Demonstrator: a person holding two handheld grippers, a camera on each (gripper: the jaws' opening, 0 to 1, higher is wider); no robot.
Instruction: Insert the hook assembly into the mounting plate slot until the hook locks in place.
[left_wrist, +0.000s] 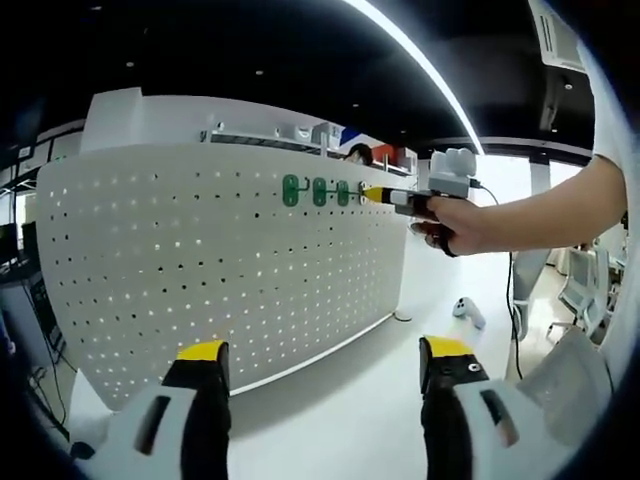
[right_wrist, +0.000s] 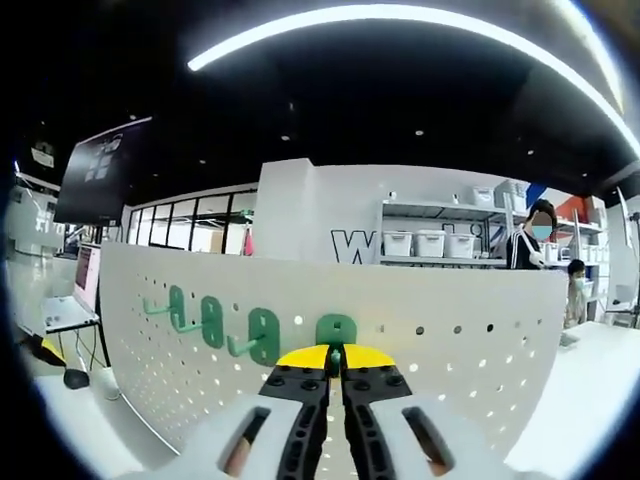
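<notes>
A white perforated mounting plate (left_wrist: 200, 250) stands upright on the table. Three green hooks (left_wrist: 319, 191) sit in a row near its top edge. In the left gripper view my right gripper (left_wrist: 372, 194), held by a hand (left_wrist: 455, 228), touches the plate just right of that row. In the right gripper view the three hooks (right_wrist: 212, 320) are on the plate (right_wrist: 450, 350), and a fourth green hook (right_wrist: 336, 330) stands against it. My right gripper (right_wrist: 335, 358) is shut on that fourth hook. My left gripper (left_wrist: 325, 362) is open and holds nothing, well back from the plate.
A small white device (left_wrist: 468, 311) lies on the white table (left_wrist: 360, 400) past the plate's right end. Behind the plate are shelves with bins (right_wrist: 430, 242) and a standing person (right_wrist: 530, 248). A laptop (right_wrist: 70, 300) sits to the left.
</notes>
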